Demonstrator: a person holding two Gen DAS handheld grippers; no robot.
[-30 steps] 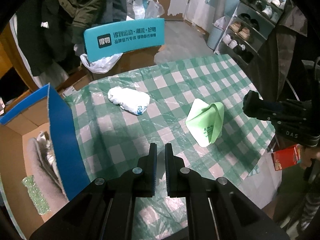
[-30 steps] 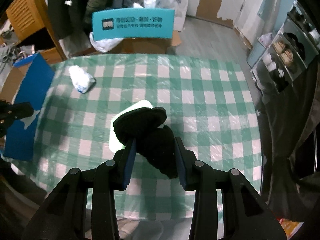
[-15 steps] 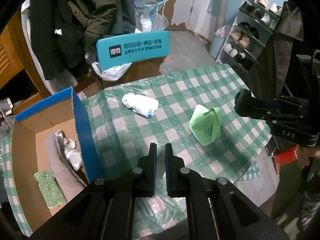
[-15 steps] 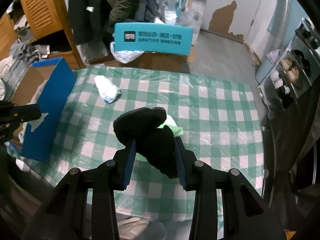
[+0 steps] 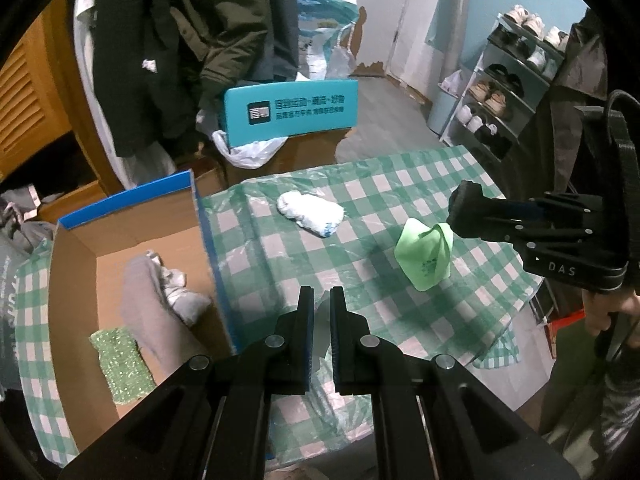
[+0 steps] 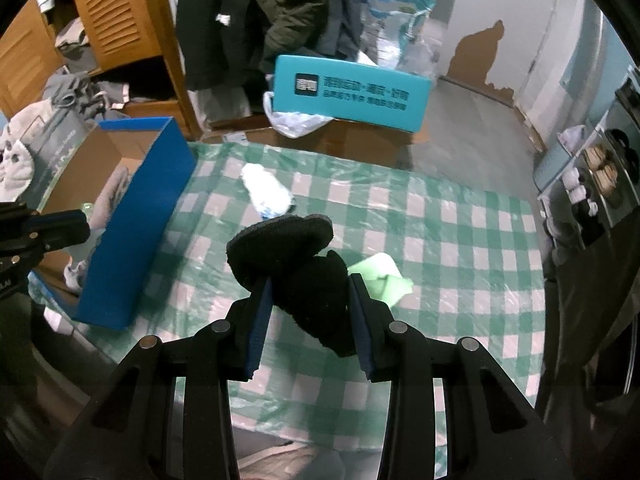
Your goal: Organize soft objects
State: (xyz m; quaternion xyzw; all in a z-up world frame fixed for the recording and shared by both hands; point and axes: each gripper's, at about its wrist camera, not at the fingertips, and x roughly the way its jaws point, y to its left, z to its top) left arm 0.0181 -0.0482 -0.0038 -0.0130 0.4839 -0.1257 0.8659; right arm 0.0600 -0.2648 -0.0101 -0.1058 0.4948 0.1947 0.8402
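My right gripper (image 6: 310,284) is shut on a black knitted piece (image 6: 304,264) and holds it above the green-checked table (image 6: 460,240). In the left wrist view that gripper (image 5: 464,208) comes in from the right, above a light green soft pouch (image 5: 426,256) on the table. A white soft bundle (image 5: 310,212) lies further back. My left gripper (image 5: 322,304) is shut, with nothing in it, over the table's near left part beside the blue-walled cardboard box (image 5: 204,240). The box holds a grey cloth (image 5: 148,304), a white sock (image 5: 180,292) and a green glittery pad (image 5: 120,364).
A teal box (image 5: 290,112) on a carton stands behind the table, with dark coats (image 5: 180,40) hanging over it. A shoe rack (image 5: 500,92) is at the far right, a wooden cabinet (image 6: 116,20) at the left. A person's hand (image 5: 604,312) grips the right tool.
Both grippers have risen and drawn back from the table, so the open box has come into view at the left. The right gripper has kept the black piece throughout.
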